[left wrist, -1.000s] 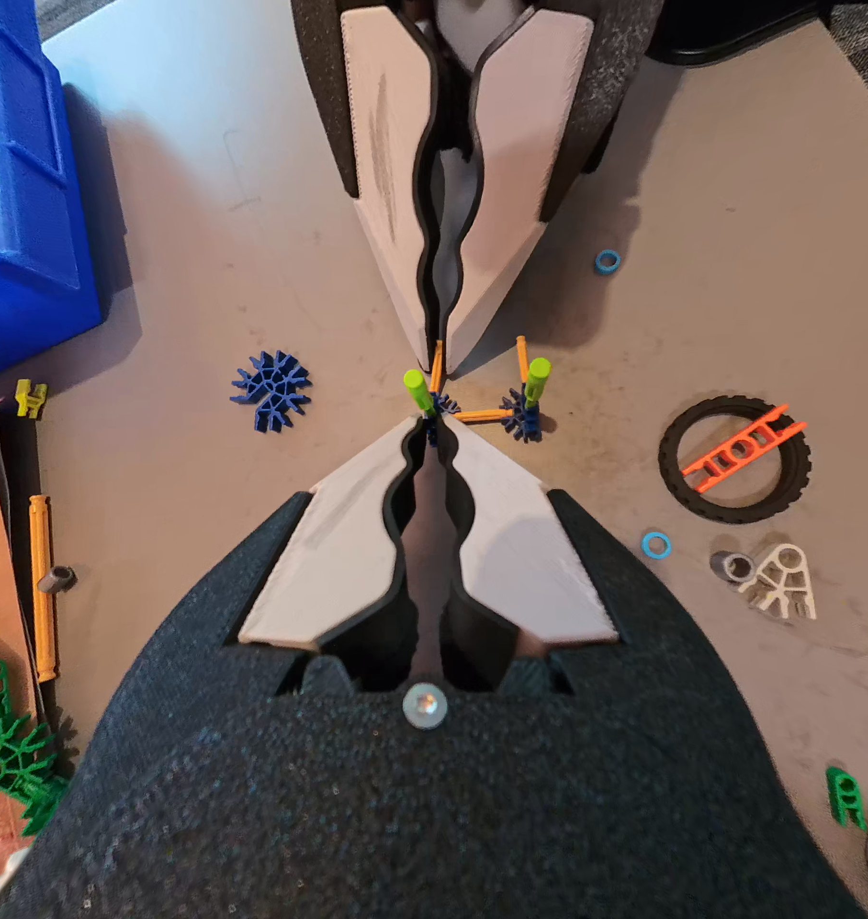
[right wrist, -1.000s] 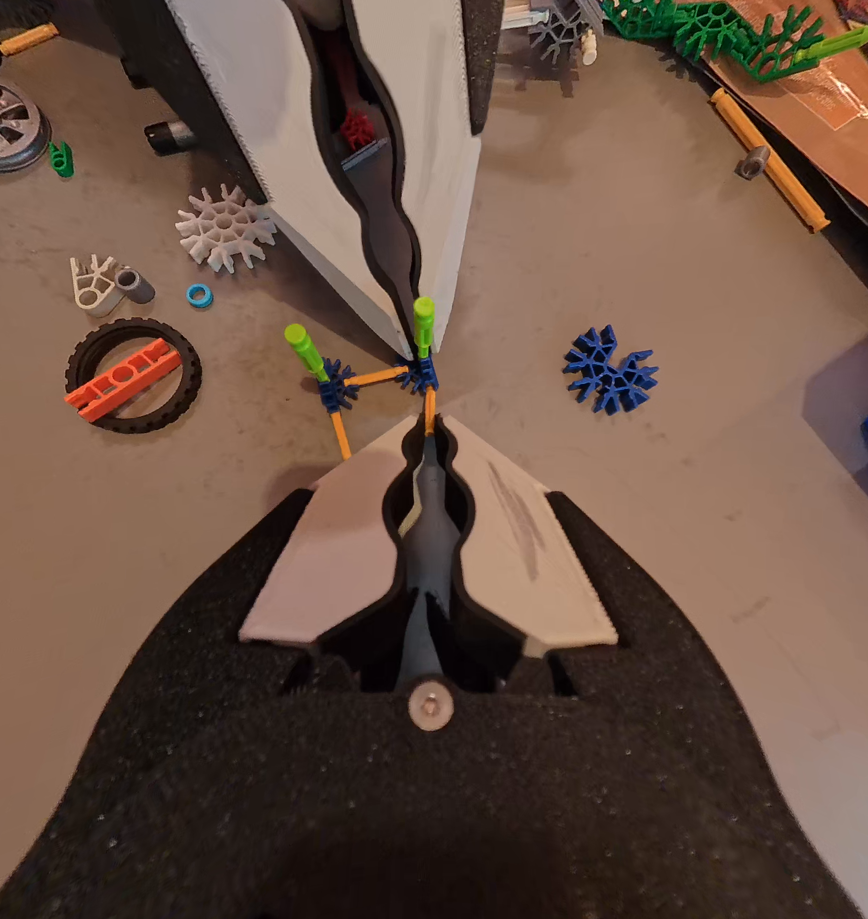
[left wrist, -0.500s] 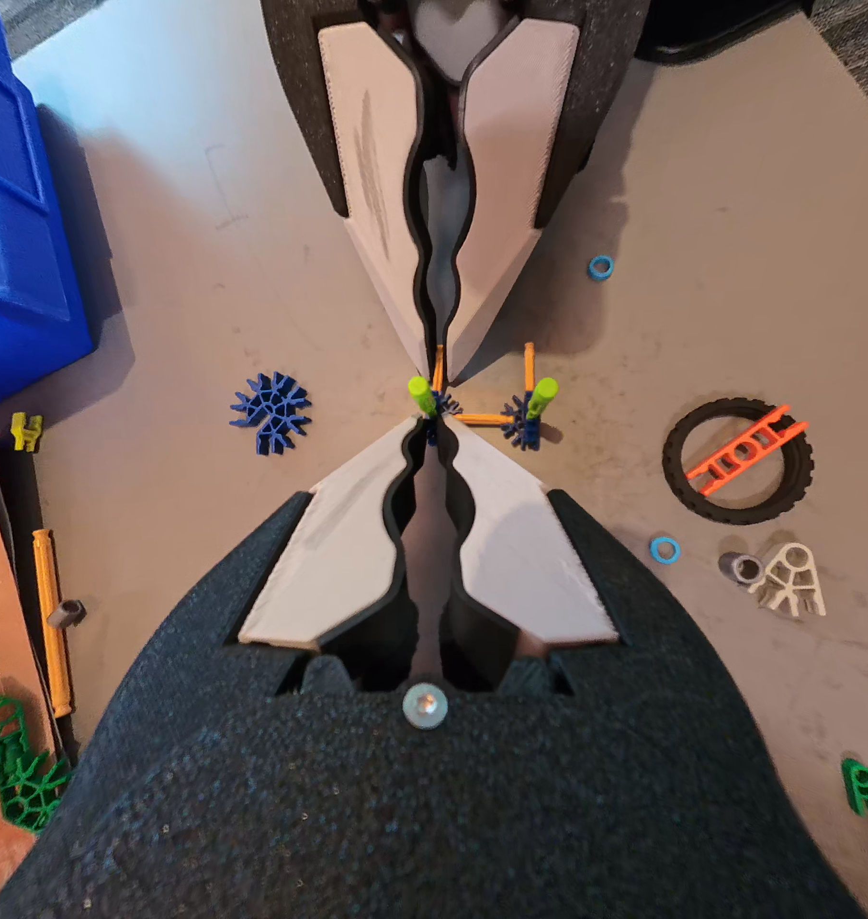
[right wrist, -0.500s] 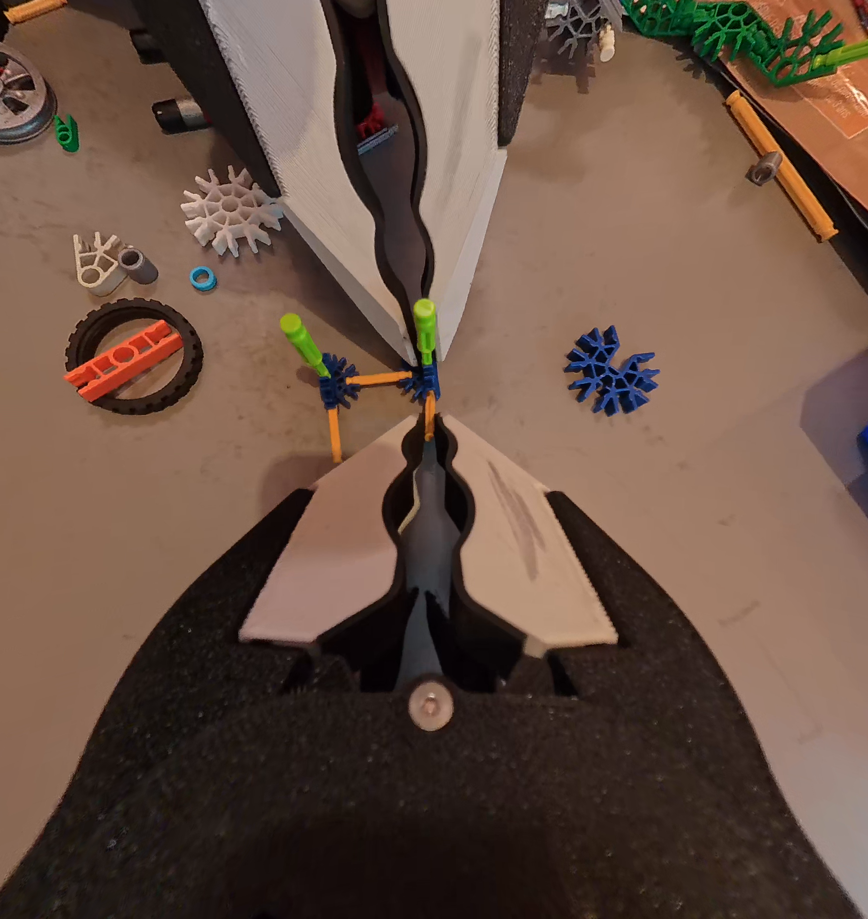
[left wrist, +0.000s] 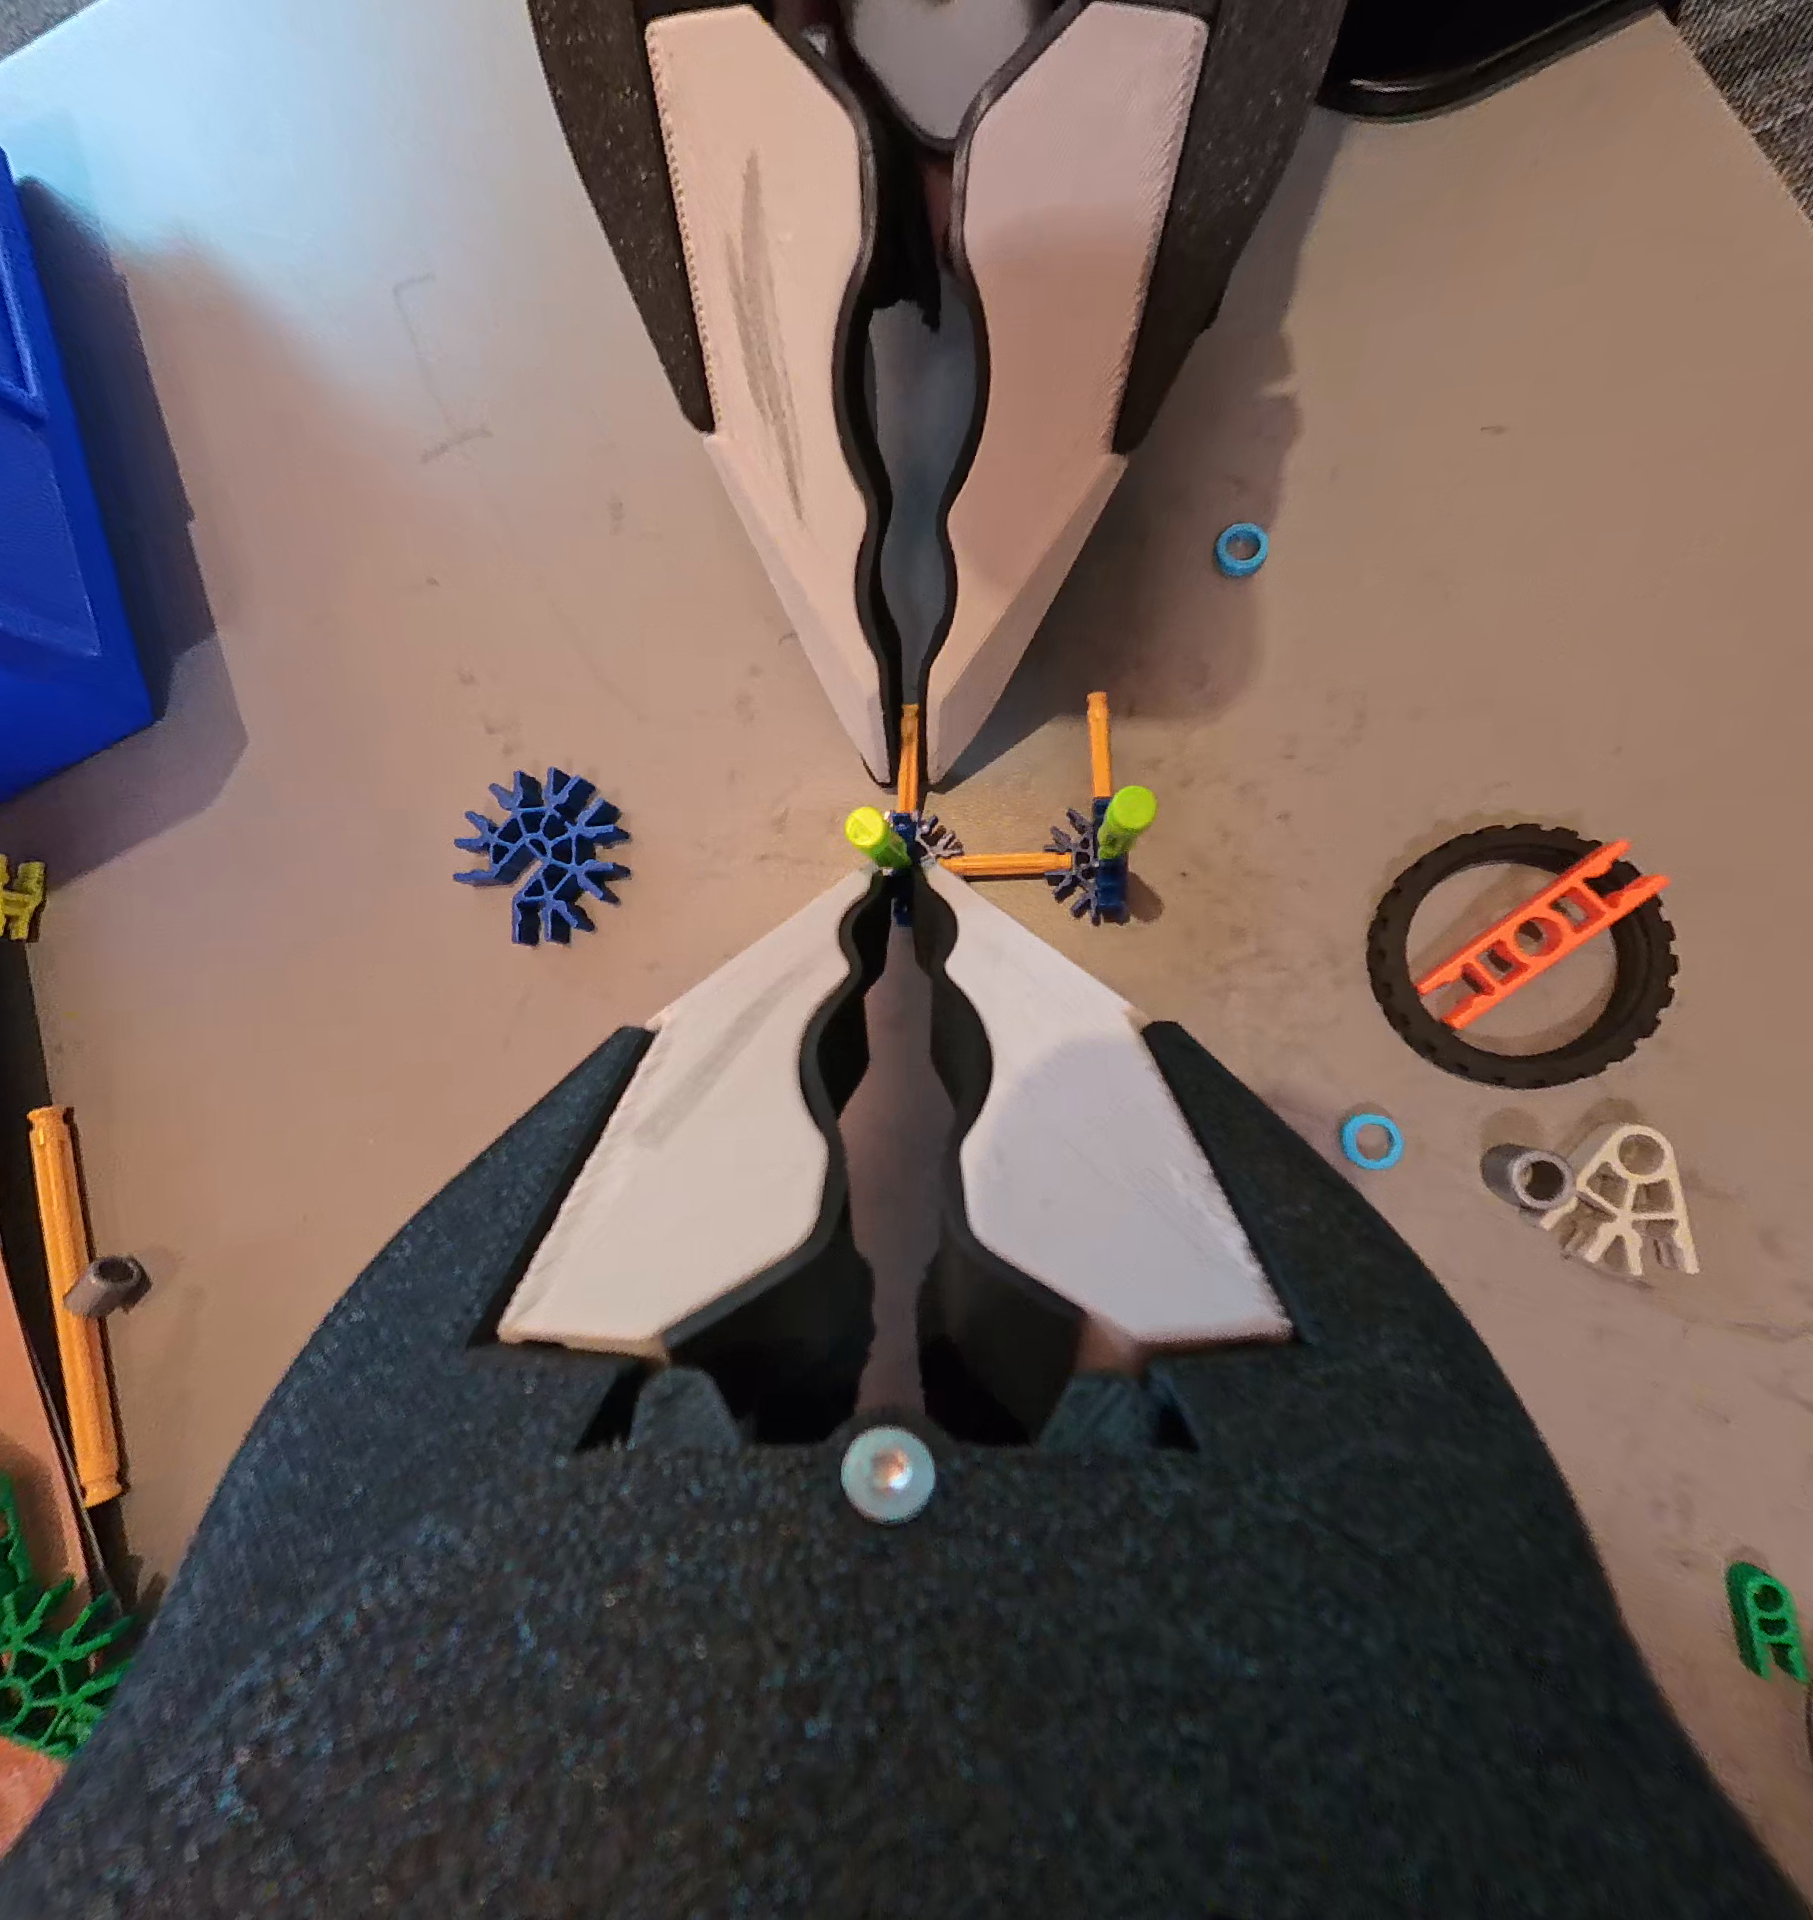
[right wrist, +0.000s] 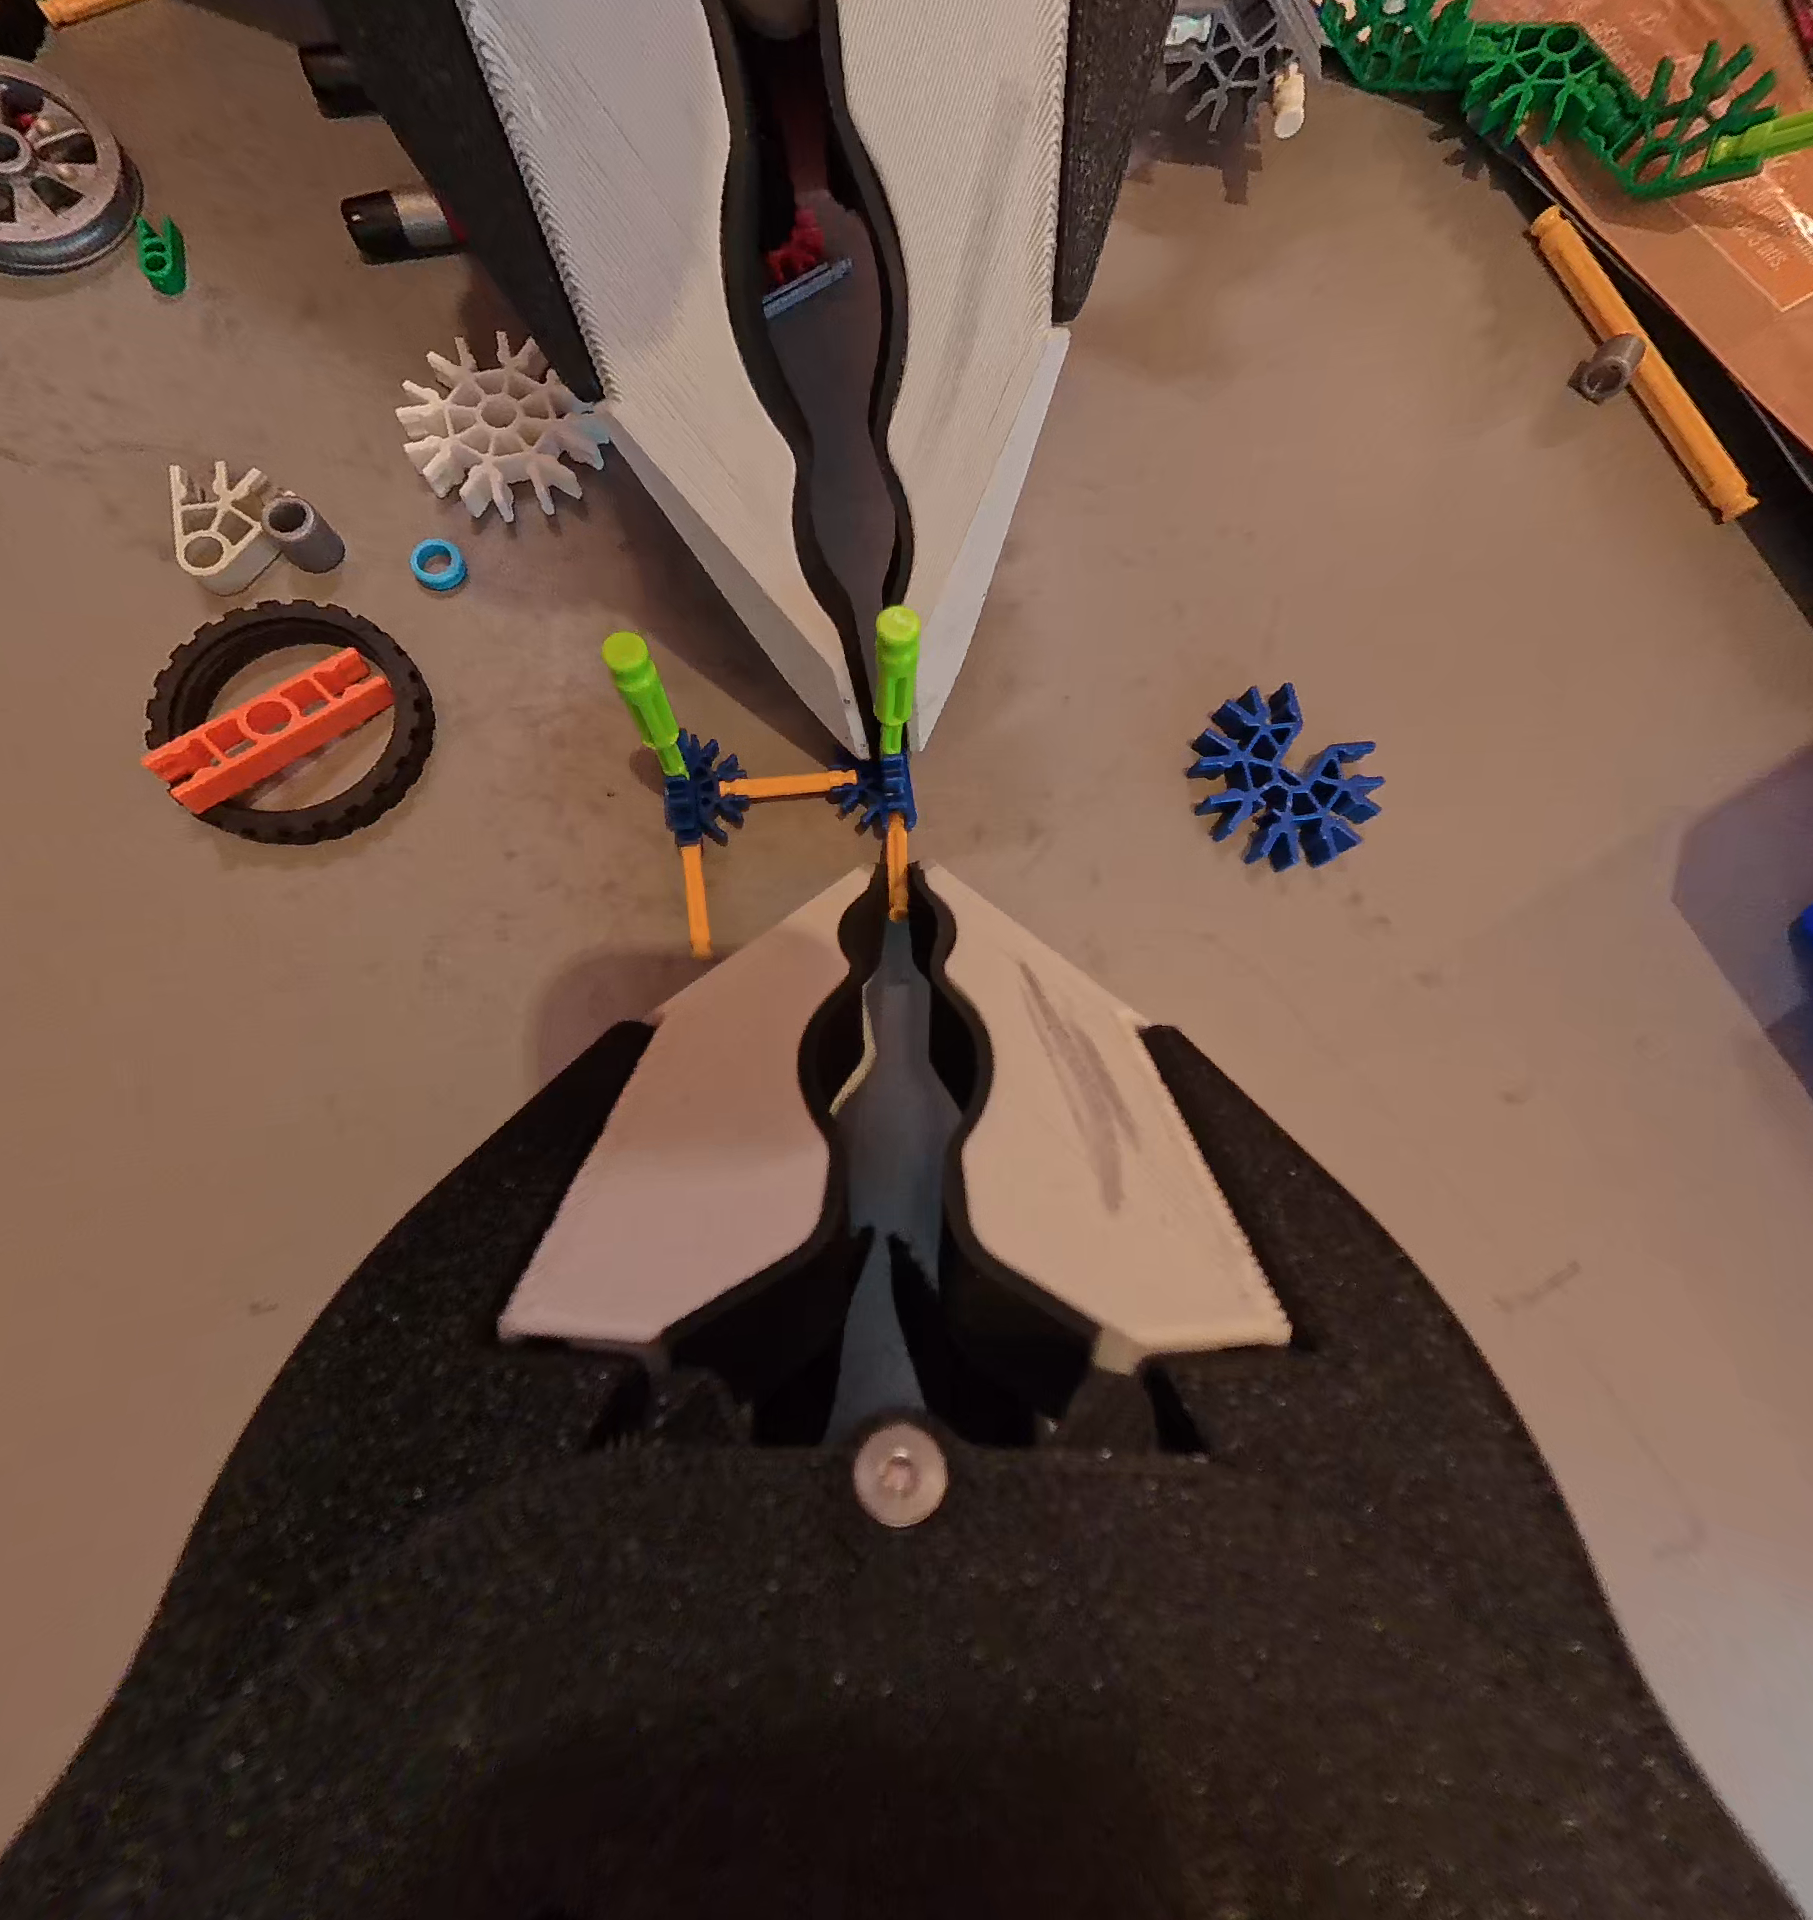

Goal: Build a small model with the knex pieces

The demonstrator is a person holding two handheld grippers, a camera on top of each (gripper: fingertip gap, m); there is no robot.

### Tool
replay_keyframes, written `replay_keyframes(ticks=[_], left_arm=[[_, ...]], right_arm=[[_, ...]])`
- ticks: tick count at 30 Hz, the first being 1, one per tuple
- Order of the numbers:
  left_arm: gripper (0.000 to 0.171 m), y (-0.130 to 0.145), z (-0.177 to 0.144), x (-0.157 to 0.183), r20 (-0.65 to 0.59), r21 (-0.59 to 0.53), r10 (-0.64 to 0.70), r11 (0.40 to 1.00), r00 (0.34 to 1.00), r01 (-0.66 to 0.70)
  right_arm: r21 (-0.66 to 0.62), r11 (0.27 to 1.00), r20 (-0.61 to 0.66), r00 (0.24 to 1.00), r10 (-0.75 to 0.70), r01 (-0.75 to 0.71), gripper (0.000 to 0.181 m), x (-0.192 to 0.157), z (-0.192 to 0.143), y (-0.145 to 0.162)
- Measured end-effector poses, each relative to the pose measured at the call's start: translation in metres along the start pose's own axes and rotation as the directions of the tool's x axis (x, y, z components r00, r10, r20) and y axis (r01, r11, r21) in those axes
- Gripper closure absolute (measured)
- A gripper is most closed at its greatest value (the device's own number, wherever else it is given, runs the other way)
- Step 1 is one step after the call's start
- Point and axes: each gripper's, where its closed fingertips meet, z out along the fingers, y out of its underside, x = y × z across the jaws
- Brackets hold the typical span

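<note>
Gripping from opposite sides: left gripper point(left wrist: 902, 902) pinches the near blue connector point(left wrist: 910, 844) of the small rod assembly point(left wrist: 1006, 862); right gripper point(right wrist: 894, 896) is clamped on the orange rod point(right wrist: 896, 868) plugged into that connector. Assembly so far: two connectors, bridging rod, two upright green rods. Loose blue snowflake connector point(left wrist: 543, 854) lies beside it, black tyre point(left wrist: 1520, 954) on its other side. Scuffed grey tabletop point(left wrist: 1504, 520); blue bin point(left wrist: 19, 520) at the edge.
</note>
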Motion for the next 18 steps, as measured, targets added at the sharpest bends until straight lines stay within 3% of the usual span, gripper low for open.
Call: replay_keyframes(ticks=[8, 18], left_arm=[[0.171, -0.0037, 0.0042, 0.0007, -0.010, -0.026, 0.011, 1.000, 1.000, -0.012], [0.171, -0.0048, 0.0055, 0.0016, -0.031, -0.036, 0.011, 0.999, 0.999, -0.012]], right_arm=[[-0.003, 1.000, 0.019, 1.000, 0.006, -0.006, 0.170, -0.0029, -0.0016, 0.0007], [-0.022, 1.000, -0.012, 1.000, -0.013, 0.013, 0.178, 0.0028, -0.0039, 0.0019]])
